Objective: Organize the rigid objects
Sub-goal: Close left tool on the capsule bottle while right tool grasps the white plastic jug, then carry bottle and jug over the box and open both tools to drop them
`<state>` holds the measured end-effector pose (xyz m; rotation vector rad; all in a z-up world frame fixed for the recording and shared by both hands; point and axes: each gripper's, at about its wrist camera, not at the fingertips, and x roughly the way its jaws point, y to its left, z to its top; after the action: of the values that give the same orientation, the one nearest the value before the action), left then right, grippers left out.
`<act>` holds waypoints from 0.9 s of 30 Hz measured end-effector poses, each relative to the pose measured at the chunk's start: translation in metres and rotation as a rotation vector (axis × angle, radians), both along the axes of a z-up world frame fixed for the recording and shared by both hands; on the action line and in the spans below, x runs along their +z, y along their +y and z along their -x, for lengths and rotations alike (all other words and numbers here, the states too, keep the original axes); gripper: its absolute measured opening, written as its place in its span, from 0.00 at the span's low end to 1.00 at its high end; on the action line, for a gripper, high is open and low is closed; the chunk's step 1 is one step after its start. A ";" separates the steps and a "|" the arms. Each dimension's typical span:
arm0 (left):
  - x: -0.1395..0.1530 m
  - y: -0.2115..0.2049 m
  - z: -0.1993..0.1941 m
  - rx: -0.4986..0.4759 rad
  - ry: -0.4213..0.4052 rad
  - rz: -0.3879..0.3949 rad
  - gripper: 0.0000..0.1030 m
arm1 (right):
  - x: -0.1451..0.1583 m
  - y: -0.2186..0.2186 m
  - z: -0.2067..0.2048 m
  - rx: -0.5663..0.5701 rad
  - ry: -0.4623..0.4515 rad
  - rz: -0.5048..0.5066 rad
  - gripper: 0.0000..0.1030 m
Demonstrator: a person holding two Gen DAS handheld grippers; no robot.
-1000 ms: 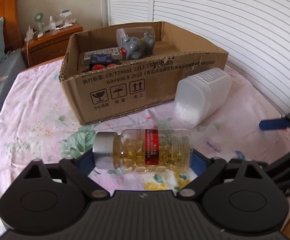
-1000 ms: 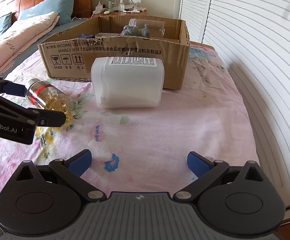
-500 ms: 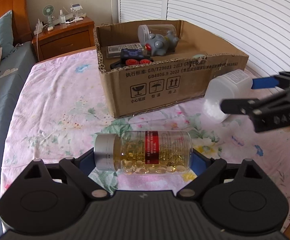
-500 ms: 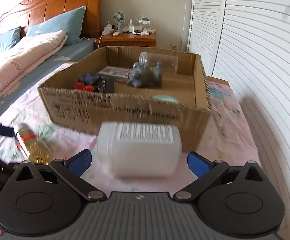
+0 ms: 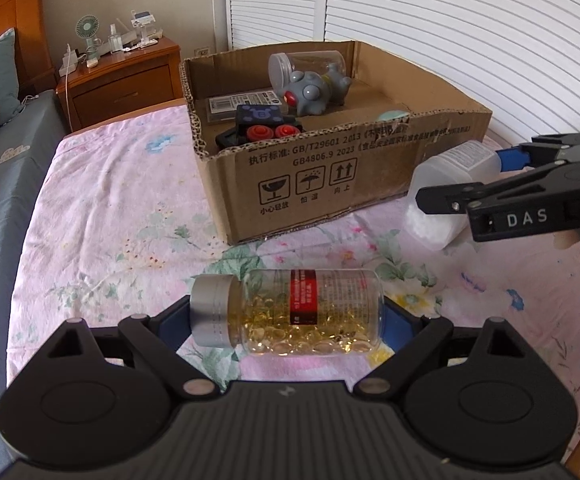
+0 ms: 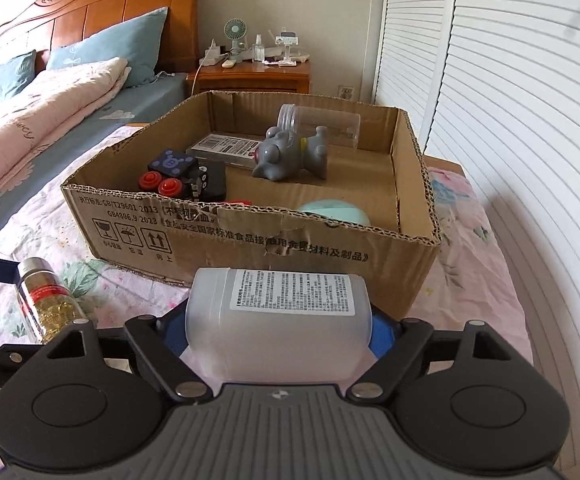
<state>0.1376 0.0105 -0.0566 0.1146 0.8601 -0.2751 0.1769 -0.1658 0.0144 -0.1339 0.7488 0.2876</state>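
Observation:
A clear bottle of yellow capsules [image 5: 310, 312] with a silver cap lies crosswise in my left gripper [image 5: 286, 324], whose blue pads are shut on its two ends. The same bottle [image 6: 46, 300] shows at the left of the right wrist view. A white plastic jar [image 6: 282, 320] lies on its side before the cardboard box [image 6: 250, 240]. My right gripper [image 6: 278, 332] straddles the jar; its jaws are closing and the blue pads touch both sides. In the left wrist view that jar [image 5: 434, 216] sits between the right gripper's fingers [image 5: 442, 198].
The open box [image 5: 330, 184] on the pink floral sheet holds a grey toy [image 5: 314, 88], a clear jar [image 5: 310, 64], a black toy with red buttons [image 5: 262, 128], a flat packet and a teal lid [image 6: 334, 212]. A nightstand [image 5: 122, 76] stands behind, louvred doors [image 5: 450, 20] to the right.
The right gripper came forward over the white jar and its jaws narrowed onto it. The capsule bottle stayed in the left gripper while that view swung a little.

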 end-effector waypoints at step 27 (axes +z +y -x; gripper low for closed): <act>0.093 0.001 -0.033 -0.139 -0.100 -0.022 0.90 | 0.075 0.013 -0.089 0.088 -0.010 0.033 0.84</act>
<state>0.1705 0.0117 0.0362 0.2077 0.7573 -0.3873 0.2662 -0.1532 0.0893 -0.1994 0.7391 0.3584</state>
